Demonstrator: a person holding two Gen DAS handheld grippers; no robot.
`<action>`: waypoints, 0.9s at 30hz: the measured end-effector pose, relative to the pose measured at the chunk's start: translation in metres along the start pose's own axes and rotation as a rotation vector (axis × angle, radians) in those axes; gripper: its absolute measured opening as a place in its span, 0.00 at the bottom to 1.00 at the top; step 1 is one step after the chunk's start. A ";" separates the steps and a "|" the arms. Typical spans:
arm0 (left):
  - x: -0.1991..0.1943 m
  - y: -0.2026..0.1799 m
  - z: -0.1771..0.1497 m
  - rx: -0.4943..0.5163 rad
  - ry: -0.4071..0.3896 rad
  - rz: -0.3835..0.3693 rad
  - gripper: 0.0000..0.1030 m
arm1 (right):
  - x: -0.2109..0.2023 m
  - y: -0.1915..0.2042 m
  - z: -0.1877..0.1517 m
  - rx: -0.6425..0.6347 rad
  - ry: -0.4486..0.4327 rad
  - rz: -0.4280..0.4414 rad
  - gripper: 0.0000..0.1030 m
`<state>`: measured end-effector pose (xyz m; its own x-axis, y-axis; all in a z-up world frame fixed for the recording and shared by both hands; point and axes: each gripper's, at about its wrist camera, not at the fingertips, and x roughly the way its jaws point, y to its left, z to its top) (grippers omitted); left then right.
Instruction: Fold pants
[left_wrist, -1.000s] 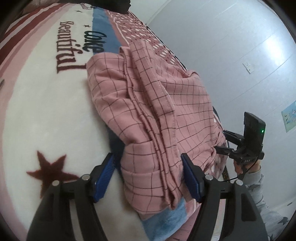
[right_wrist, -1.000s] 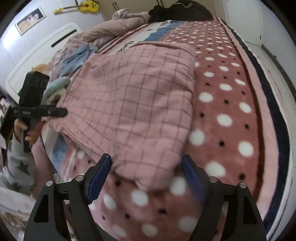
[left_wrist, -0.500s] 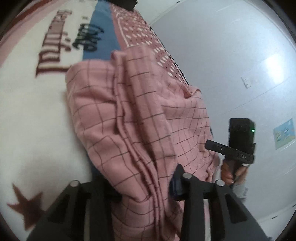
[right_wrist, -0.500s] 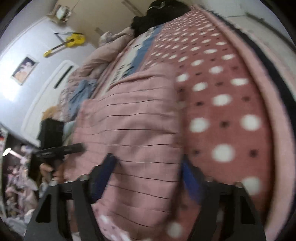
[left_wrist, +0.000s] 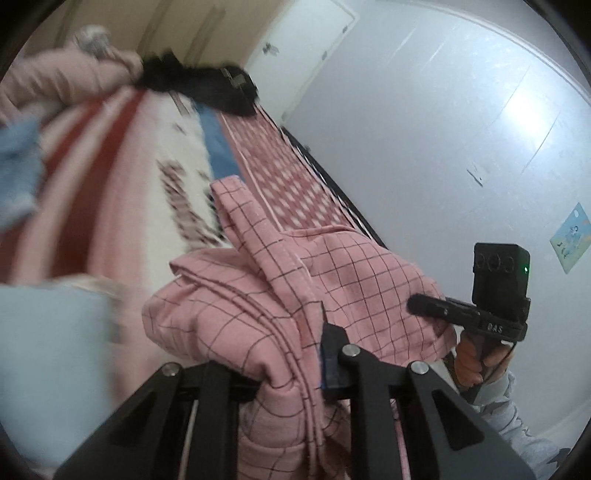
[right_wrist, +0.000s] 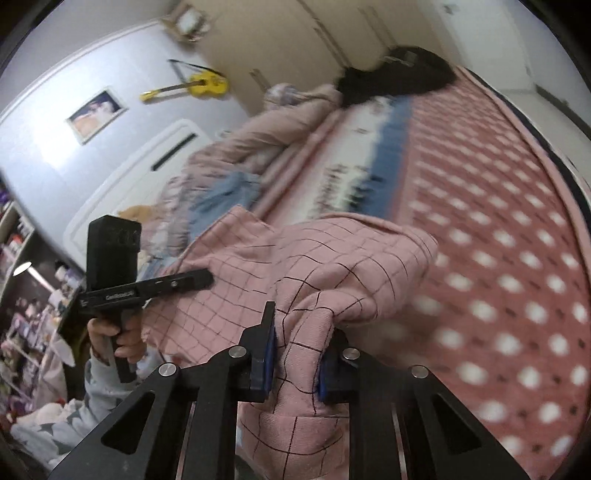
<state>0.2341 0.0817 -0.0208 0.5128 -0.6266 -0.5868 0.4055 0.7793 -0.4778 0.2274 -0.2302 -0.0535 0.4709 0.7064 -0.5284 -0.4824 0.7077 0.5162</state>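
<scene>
The pink checked pants lie bunched at the near end of the bed, lifted at both near corners. My left gripper is shut on one near corner of the pants; cloth hangs over and hides its left finger. My right gripper is shut on the other near corner of the pants, cloth pinched between the blue pads. Each gripper also shows in the other's view: the right one in the left wrist view, the left one in the right wrist view, both at the pants' edge.
The bed carries a fleece blanket with red dotted, blue and white lettered bands. A pink duvet, blue clothes and a black heap lie at the far end. A white wall runs along the bed's right side.
Both grippers have shut on the near corners of the pants and lifted them off the blanket. The cloth now bunches up between them, and both views have tilted upward.
</scene>
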 end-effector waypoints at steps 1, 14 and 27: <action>-0.021 0.006 0.001 0.008 -0.019 0.018 0.14 | 0.007 0.017 0.005 -0.014 -0.010 0.020 0.11; -0.189 0.145 0.008 -0.053 -0.132 0.234 0.14 | 0.154 0.209 0.041 -0.163 0.006 0.215 0.11; -0.172 0.226 -0.030 -0.139 -0.071 0.202 0.14 | 0.249 0.205 0.025 -0.086 0.112 0.161 0.11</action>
<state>0.2148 0.3650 -0.0473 0.6269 -0.4520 -0.6346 0.1835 0.8773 -0.4435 0.2646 0.0907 -0.0623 0.3005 0.8010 -0.5178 -0.6079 0.5792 0.5431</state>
